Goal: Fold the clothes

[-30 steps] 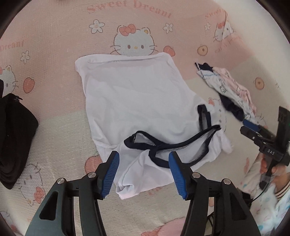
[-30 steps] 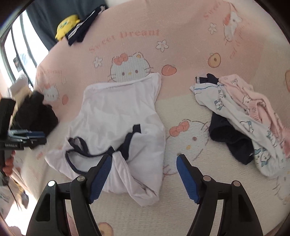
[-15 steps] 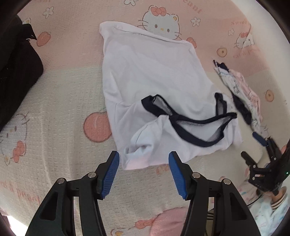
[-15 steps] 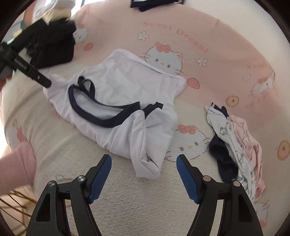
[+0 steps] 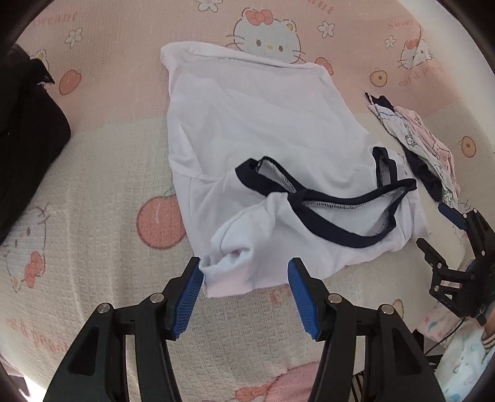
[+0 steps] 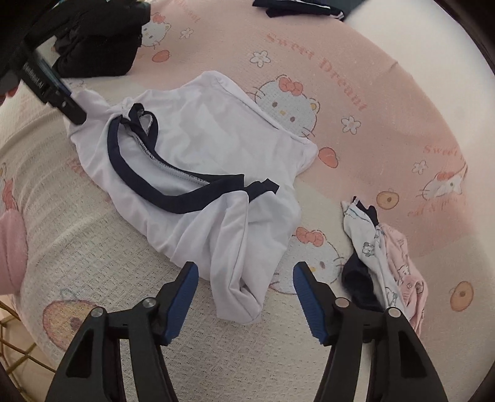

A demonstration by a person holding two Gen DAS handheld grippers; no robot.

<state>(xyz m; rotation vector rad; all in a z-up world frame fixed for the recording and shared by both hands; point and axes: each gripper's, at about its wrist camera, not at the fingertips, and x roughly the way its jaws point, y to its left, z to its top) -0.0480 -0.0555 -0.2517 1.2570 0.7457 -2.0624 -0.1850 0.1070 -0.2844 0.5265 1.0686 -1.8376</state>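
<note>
Your left gripper [image 5: 246, 278] points down at the bed with its blue pads spread about halfway; a bunched sleeve of the white shirt [image 5: 256, 148] lies between them, its corner just at the left pad, and neither pad presses on it, so nothing is held. Your right gripper [image 6: 246, 280] also has its jaws apart; they have just been closing in, and the other sleeve end, rolled into a thick fold, lies between them without being pinched. From the right wrist view, your left gripper shows at the upper left, its tip right at the shirt's far sleeve. The shirt lies crumpled on the pink and cream cat-print blanket [image 5: 92, 216], its hem toward the pink band and its navy-trimmed collar [image 5: 324, 201] toward you, gaping open and twisted. To the right of the shirt, apart from it, a small heap of clothes [image 6: 383, 263] rests on the blanket: a white printed piece, a pink one and a navy one tangled together. A black garment [image 5: 27, 154] lies at the left edge of the left wrist view, well away from the shirt. More dark folded clothing [image 6: 297, 7] sits at the far end of the bed.
</note>
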